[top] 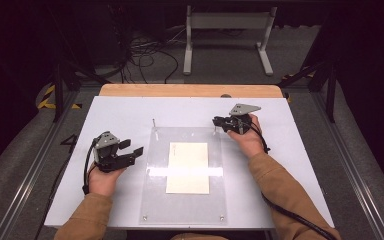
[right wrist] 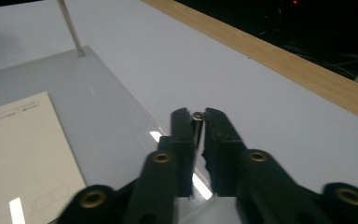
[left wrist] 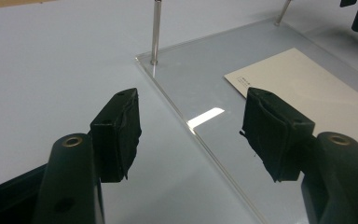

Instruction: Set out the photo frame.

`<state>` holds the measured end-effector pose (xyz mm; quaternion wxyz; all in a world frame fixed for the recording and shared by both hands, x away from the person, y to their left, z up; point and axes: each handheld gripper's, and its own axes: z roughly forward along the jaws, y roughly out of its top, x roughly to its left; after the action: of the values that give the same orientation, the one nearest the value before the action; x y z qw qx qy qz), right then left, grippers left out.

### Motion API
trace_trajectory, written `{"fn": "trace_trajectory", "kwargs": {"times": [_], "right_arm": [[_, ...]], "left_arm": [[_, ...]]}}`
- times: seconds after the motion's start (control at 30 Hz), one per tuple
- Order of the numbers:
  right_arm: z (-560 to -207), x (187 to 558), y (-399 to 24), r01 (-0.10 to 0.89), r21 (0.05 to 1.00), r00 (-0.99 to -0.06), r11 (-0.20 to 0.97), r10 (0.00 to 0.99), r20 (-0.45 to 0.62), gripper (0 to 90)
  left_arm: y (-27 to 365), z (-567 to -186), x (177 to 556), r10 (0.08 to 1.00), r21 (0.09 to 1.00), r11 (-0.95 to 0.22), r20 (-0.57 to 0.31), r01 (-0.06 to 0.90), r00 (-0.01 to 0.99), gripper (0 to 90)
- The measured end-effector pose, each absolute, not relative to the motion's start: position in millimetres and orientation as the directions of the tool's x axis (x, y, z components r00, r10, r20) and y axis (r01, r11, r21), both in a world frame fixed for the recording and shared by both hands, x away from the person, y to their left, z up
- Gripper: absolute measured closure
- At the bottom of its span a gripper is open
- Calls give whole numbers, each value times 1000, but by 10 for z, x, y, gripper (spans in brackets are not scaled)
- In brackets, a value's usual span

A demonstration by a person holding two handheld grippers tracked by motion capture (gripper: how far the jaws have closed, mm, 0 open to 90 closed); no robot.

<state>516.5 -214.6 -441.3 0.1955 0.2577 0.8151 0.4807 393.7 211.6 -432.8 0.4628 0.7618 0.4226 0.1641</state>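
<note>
A clear acrylic plate [top: 155, 165] lies in the middle of the white table, with a cream card [top: 188, 167] at its centre. Thin metal pins stand at its far corners. My right gripper [top: 215, 121] is at the far right corner, shut on that pin [right wrist: 197, 122], whose top shows between the jaws in the right gripper view. The far left pin [top: 154, 123] stands free. My left gripper [top: 132, 147] hovers open just left of the plate's left edge [left wrist: 205, 140], with nothing between its pads [left wrist: 121, 126].
A wooden strip [top: 190, 90] runs along the table's far edge. Small screws [top: 144, 218] mark the plate's near corners. Beyond the table, a white stand [top: 227, 30] and loose cables [top: 145, 55] are on the floor.
</note>
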Motion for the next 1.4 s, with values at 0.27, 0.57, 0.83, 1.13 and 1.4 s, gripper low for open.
{"fn": "trace_trajectory", "kwargs": {"times": [0.27, 0.57, 0.83, 1.13, 1.4], "right_arm": [[-4459, 5155, -2161, 296, 900, -755, 319, 656, 15, 855], [-4478, 5123, -2102, 346, 901, -688, 263, 724, 52, 857], [-4495, 5140, -2095, 377, 898, -661, 225, 745, 91, 857], [-4497, 5203, -2090, 430, 886, -629, 173, 761, 157, 858], [-4506, 5224, -2099, 443, 883, -625, 157, 760, 178, 859]], "left_arm": [[2085, -4351, 3935, 788, 841, -229, -135, 490, 600, 362], [2053, -4342, 3918, 785, 843, -231, -133, 486, 605, 360], [2056, -4320, 3901, 786, 848, -234, -123, 475, 606, 359], [2114, -4313, 3861, 790, 849, -242, -110, 470, 604, 357], [2199, -4287, 3741, 779, 852, -257, -97, 456, 619, 351]]}}
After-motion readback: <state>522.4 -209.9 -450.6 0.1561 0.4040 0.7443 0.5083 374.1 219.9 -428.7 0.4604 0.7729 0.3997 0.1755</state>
